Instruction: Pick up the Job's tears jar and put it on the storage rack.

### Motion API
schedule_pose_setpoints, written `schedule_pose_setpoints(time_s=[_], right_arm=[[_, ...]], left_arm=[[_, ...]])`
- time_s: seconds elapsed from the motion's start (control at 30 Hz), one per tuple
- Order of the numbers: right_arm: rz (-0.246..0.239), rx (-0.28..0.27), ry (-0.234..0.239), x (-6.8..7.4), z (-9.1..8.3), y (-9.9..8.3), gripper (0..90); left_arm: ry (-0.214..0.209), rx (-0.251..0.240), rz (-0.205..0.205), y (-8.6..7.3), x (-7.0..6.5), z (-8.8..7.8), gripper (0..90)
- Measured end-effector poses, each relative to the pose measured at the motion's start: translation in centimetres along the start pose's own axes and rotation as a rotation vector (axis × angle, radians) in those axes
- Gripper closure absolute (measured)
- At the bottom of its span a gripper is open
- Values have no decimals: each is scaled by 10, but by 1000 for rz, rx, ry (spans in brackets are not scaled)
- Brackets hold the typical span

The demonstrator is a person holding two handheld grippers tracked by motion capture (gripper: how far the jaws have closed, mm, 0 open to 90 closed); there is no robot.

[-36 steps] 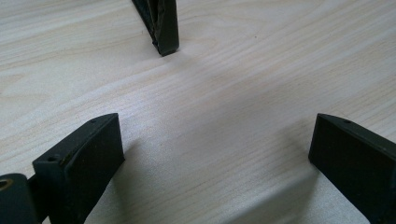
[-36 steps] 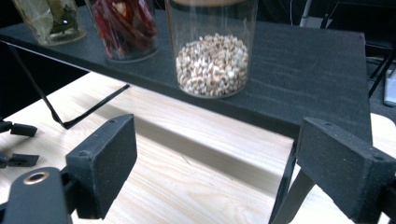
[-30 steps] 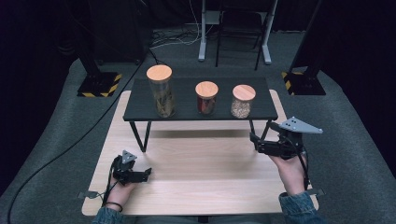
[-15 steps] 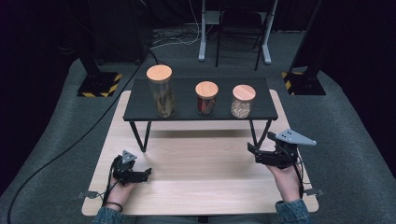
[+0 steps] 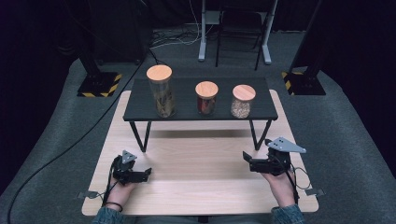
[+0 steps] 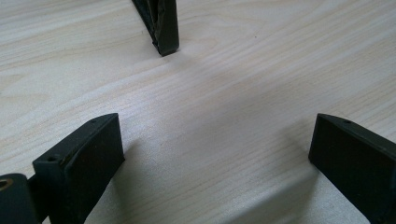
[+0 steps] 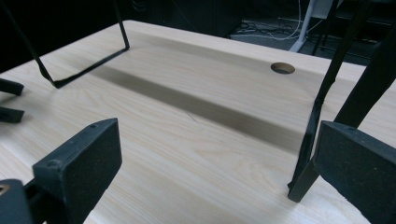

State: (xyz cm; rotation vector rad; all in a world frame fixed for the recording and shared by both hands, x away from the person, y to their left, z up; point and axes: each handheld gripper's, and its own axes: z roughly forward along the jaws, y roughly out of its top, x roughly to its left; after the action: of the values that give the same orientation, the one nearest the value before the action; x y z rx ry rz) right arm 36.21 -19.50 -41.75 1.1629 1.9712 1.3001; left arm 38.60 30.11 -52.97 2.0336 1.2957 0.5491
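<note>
a: what changed just now?

b: the right hand-held gripper [image 5: 246,161] has sunk toward the pale wood-grain desk [image 5: 196,186] and its jaws have just been opening, with nothing between them. the left hand-held gripper [image 5: 145,173] rests spread and empty too.

a: so, resting?

b: likely. the three glass jars with round wooden lids, tall jar [image 5: 161,91] leftmost, sit untouched on the matte black shelf [image 5: 187,116].
</note>
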Motion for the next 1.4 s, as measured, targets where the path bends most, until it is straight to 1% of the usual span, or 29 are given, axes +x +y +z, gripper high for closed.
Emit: schedule_pose_setpoints(time_s=[0.2, 0.3, 0.47, 0.63, 0.93, 1.0, 1.07, 1.2, 1.3, 1.4], right_arm=[[-8, 9, -16, 4, 4, -12, 0], [-15, 13, -8, 6, 7, -22, 0], [-14, 38, -2, 7, 13, -35, 0], [-6, 51, -2, 7, 17, -46, 0], [16, 57, -19, 1, 21, -62, 0], [21, 70, -21, -1, 23, -67, 0], [12, 86, -31, -3, 25, -72, 0], [27, 118, -32, -5, 30, -80, 0], [20, 144, -30, -5, 34, -84, 0], [11, 168, -17, -4, 38, -87, 0]], left_arm=[[0, 0, 0, 0, 0, 0, 26], [0, -1, 0, 0, 0, 0, 26], [0, 0, 1, 0, 0, 0, 26], [0, 0, 0, 0, 0, 0, 26], [0, 0, 0, 0, 0, 0, 26], [0, 0, 1, 0, 0, 0, 26], [0, 0, 0, 0, 0, 0, 26], [0, 0, 1, 0, 0, 0, 26], [0, 0, 1, 0, 0, 0, 26], [0, 0, 1, 0, 0, 0, 26]])
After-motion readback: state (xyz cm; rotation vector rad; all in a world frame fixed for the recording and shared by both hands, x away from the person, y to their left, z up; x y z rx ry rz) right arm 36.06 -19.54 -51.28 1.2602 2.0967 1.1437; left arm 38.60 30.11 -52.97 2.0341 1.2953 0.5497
